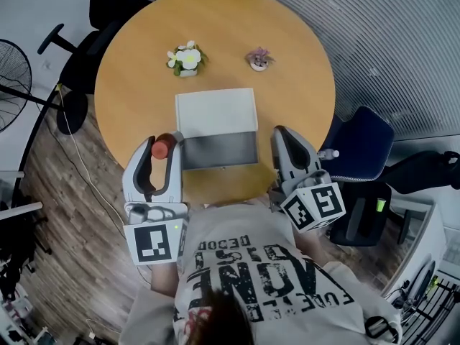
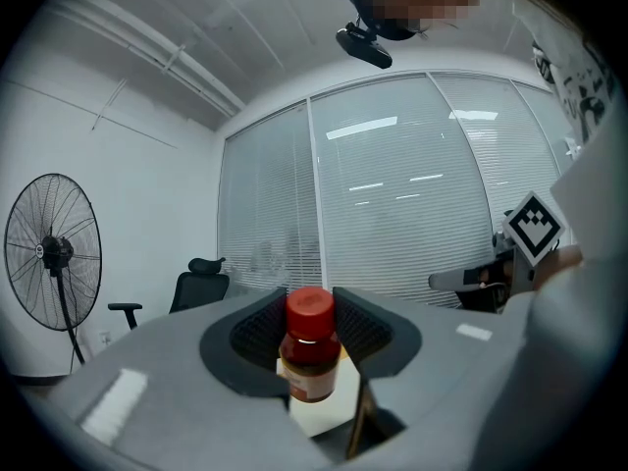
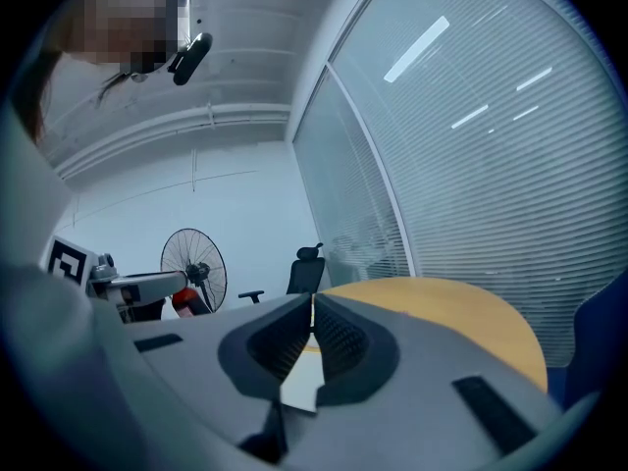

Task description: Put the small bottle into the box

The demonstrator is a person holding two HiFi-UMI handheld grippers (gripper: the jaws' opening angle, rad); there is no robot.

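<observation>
While clamped between the left gripper's jaws, the small bottle stands upright, red cap on top, amber body with a pale label. Jaws sit part open, pads pressing its sides. Head view: bottle is just beside the box's left side, outside it, near the tabletop's front edge. Box is open, grey inside, white lid folded back. Right gripper is just right of the box, jaws closed together with nothing between them. Farther back are a white flower pot and a small pink plant. Off the tabletop: a fan at left, a blue chair at right.
</observation>
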